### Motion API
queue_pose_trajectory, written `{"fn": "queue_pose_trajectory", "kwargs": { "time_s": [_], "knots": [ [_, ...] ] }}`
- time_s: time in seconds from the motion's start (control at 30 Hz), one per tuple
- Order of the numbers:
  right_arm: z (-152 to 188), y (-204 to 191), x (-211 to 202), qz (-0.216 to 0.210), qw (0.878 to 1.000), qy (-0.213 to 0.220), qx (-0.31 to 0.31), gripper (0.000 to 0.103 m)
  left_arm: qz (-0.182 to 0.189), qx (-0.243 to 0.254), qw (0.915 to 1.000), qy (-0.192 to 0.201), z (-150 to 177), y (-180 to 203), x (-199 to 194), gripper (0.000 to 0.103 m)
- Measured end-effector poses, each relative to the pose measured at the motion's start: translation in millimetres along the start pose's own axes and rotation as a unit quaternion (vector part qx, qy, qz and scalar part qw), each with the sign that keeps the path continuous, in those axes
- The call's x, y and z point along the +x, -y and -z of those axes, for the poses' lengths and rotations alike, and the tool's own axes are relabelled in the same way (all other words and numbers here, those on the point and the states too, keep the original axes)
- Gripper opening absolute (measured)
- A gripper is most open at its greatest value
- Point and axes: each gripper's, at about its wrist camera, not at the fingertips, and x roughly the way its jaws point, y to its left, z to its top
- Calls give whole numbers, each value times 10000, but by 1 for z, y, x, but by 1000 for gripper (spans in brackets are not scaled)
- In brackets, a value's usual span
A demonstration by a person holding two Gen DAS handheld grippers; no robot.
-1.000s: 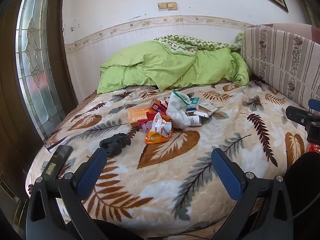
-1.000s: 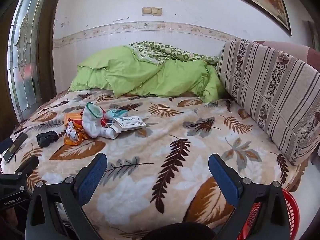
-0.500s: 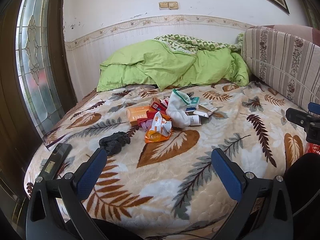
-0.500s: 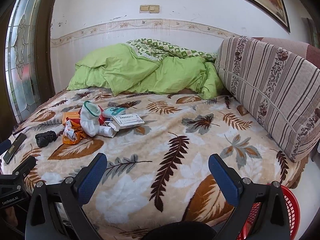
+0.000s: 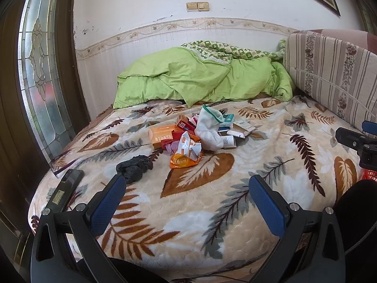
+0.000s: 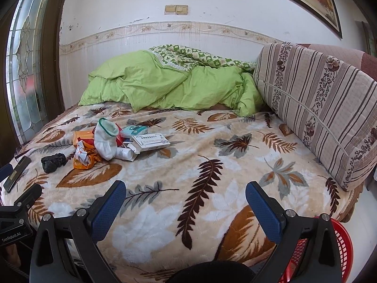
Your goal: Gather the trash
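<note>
Trash (image 5: pixel 188 139) lies heaped near the middle of the bed (image 5: pixel 212 202), on a leaf-patterned plush blanket, well ahead of both tools. Most of it looks light and crushable. The orange snack wrapper (image 5: pixel 185 159) at the front is crinkly film that would likely slide between the pads, so pinching a raised fold seems best. The white medicine box (image 6: pixel 150 142) is stiff card and should take a grip across its thin edge. A white sock (image 5: pixel 208 129) slumps over the heap, soft and easy to bunch, and a crumpled black bag (image 5: pixel 134 168) sits just beside the pile. The left tool (image 5: pixel 186 200) and right tool (image 6: pixel 185 201) both stand wide apart, holding nothing. The blanket is deep and yielding, so pads may snag its pile. A red basket (image 6: pixel 304 257) shows at the bed's near right corner; a dark phone (image 5: pixel 67 186) lies at the left edge.
</note>
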Motion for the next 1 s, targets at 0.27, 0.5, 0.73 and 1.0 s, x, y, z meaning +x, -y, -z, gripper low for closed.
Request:
{"fn": "queue_pose_trajectory", "kwargs": {
  "time_s": [0.27,0.5,0.73,1.0],
  "knots": [
    [1,0,0,24,10000,-9,-69,102,6,-9,10000,-4,1,0,0,103],
    [-1,0,0,24,10000,-68,-28,102,9,2,10000,-27,3,2,-1,103],
    [1,-1,1,14,10000,-59,-52,102,25,-3,10000,-46,4,3,-1,103],
    [6,0,7,-45,10000,-16,-79,102,157,-127,9995,-255,1,-2,7,103]
  ]
}}
